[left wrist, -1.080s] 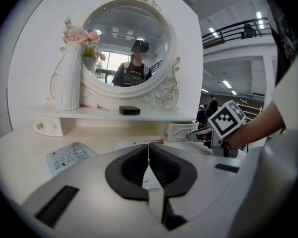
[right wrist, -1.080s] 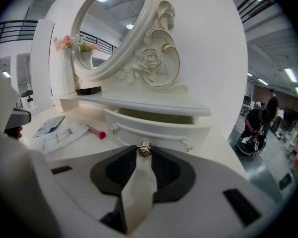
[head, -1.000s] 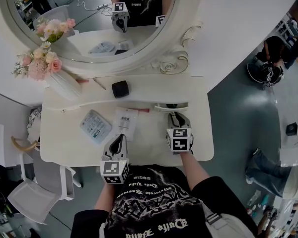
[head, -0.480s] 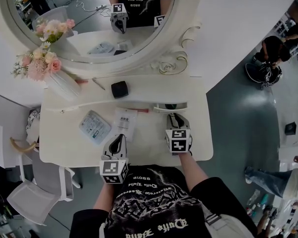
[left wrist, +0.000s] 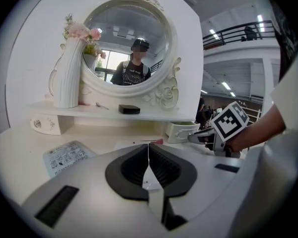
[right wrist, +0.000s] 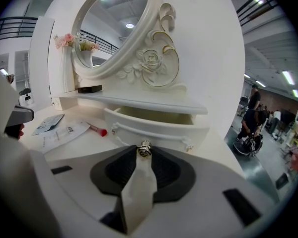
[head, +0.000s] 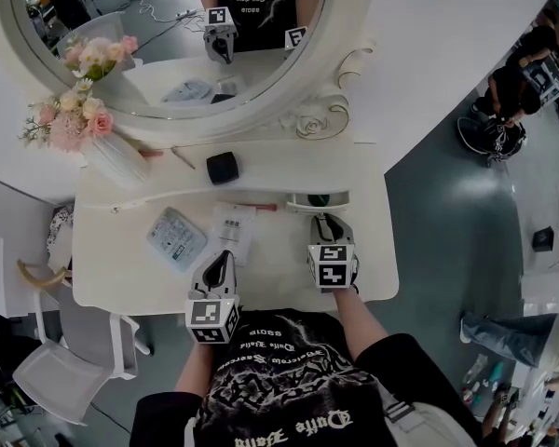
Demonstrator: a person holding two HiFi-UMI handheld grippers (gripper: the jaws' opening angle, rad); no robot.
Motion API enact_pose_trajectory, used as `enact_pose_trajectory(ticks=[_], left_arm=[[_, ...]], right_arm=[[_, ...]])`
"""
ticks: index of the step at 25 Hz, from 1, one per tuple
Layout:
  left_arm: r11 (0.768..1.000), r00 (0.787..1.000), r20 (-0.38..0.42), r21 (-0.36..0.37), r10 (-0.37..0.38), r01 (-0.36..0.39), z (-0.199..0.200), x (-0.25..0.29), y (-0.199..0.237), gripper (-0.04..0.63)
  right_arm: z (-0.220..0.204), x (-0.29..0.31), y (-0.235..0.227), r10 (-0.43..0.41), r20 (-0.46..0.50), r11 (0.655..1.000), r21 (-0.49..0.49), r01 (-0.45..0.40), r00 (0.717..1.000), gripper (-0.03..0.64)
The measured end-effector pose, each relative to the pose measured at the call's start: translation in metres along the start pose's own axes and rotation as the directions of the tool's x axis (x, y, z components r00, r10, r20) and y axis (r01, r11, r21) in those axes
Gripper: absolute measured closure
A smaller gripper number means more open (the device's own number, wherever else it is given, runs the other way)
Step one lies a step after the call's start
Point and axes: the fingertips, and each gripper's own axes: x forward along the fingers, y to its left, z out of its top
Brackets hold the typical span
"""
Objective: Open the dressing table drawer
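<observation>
The small white drawer [head: 319, 199] under the right end of the dressing table's shelf stands pulled out, its pale inside showing in the right gripper view [right wrist: 154, 115]. My right gripper [right wrist: 144, 151] is shut on the drawer's little metal knob [right wrist: 145, 149], directly in front of the drawer face [right wrist: 159, 132]. In the head view the right gripper [head: 325, 220] points at the drawer from the near side. My left gripper [head: 223, 260] hovers over the tabletop to the left, shut and holding nothing; in its own view the left gripper's pads [left wrist: 148, 155] meet.
A white vase of pink flowers [head: 112, 156] and a black box [head: 222, 168] stand on the shelf below the oval mirror [head: 168, 35]. A blue-printed packet [head: 176, 237], a paper sheet [head: 231, 231] and a red-capped stick [right wrist: 95, 129] lie on the tabletop [head: 279, 277]. A white chair [head: 65, 366] stands at the left.
</observation>
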Motion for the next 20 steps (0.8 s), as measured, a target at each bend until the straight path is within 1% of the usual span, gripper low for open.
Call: enact_pose_trajectory(ticks=[20], left_arm=[[1.0, 1.0, 0.017, -0.023, -0.011, 0.012, 0.001, -0.0008, 0.0022, 0.578]], right_arm=[[-0.0045, -0.0065, 0.0014, -0.006, -0.001, 1.0, -0.015, 0.006, 1.0, 0.515]])
